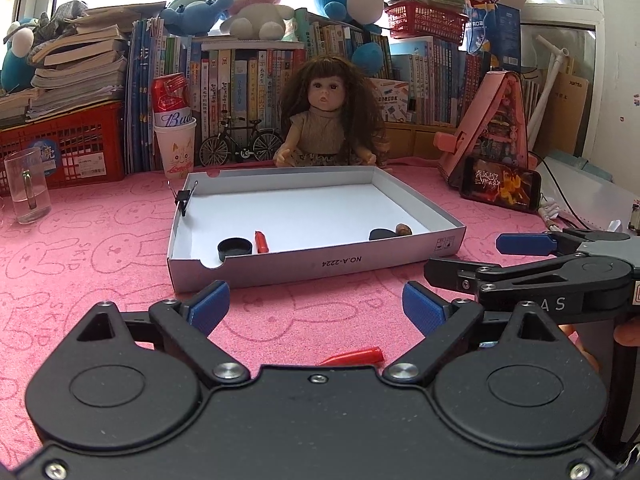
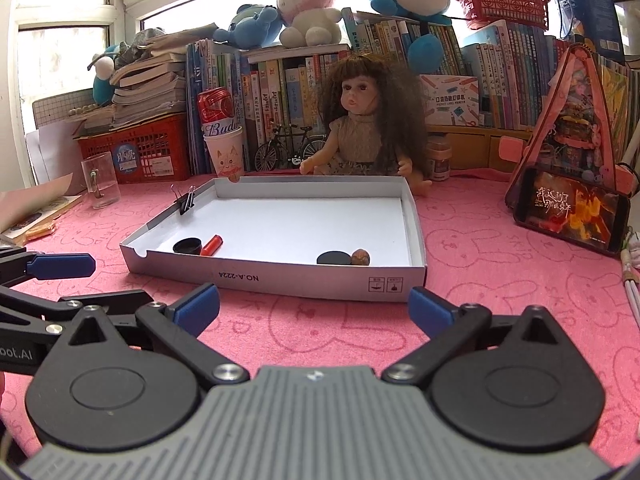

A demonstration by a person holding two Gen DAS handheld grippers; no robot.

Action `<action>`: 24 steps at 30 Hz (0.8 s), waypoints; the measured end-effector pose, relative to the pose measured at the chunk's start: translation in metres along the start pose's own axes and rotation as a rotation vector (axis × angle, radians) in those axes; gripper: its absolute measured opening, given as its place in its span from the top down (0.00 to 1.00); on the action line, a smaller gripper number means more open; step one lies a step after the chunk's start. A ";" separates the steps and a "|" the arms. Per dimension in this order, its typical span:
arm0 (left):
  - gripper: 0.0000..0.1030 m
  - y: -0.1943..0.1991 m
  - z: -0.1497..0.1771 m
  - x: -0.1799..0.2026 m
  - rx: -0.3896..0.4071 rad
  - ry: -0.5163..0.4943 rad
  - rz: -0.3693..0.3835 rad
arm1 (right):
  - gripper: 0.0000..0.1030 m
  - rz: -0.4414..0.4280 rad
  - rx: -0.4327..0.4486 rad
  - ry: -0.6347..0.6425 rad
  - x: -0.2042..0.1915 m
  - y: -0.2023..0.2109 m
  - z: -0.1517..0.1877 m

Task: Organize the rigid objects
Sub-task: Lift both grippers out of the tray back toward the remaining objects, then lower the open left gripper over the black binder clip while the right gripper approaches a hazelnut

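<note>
A shallow white box (image 1: 320,268) (image 2: 280,276) lies on the pink cloth. In it are a black cap (image 1: 235,247) (image 2: 187,246), a red pen cap (image 1: 261,241) (image 2: 211,245), a black disc (image 1: 382,234) (image 2: 333,258) and a brown nut (image 1: 404,229) (image 2: 360,257). A black binder clip (image 1: 184,199) (image 2: 186,201) grips its left wall. A second red cap (image 1: 354,357) lies on the cloth under my open, empty left gripper (image 1: 316,308). My right gripper (image 2: 314,306) is open and empty, in front of the box.
A doll (image 1: 328,120) (image 2: 368,120) sits behind the box. A glass mug (image 1: 28,190) (image 2: 100,184), a paper cup with a can (image 1: 174,132) (image 2: 222,136), a model bicycle (image 1: 240,142), a phone (image 1: 500,188) (image 2: 572,208), books and red baskets ring the table.
</note>
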State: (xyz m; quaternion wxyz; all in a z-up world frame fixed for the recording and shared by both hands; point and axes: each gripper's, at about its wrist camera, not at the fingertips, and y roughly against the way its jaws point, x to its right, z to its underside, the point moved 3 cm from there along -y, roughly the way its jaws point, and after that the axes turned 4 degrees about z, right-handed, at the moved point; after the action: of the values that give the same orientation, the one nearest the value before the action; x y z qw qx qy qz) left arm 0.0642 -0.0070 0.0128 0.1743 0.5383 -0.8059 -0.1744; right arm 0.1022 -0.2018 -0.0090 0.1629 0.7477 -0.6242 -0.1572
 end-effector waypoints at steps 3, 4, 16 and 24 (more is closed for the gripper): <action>0.10 0.001 0.005 0.002 -0.010 -0.002 0.000 | 0.00 0.005 0.010 0.016 -0.002 0.004 0.004; 0.10 0.001 0.006 0.002 -0.011 -0.003 0.000 | 0.00 0.007 0.012 0.020 -0.003 0.005 0.005; 0.10 0.009 0.025 0.015 -0.035 -0.008 0.023 | 0.00 0.024 0.032 0.055 0.001 0.026 0.019; 0.10 0.014 0.035 0.022 -0.051 -0.020 0.034 | 0.05 0.013 0.031 0.042 0.006 0.036 0.031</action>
State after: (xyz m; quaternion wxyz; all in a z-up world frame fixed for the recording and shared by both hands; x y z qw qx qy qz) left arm 0.0288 -0.0193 -0.0090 0.1829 0.5182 -0.8119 -0.1970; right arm 0.0573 -0.2150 -0.0214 0.1655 0.7492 -0.6279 -0.1305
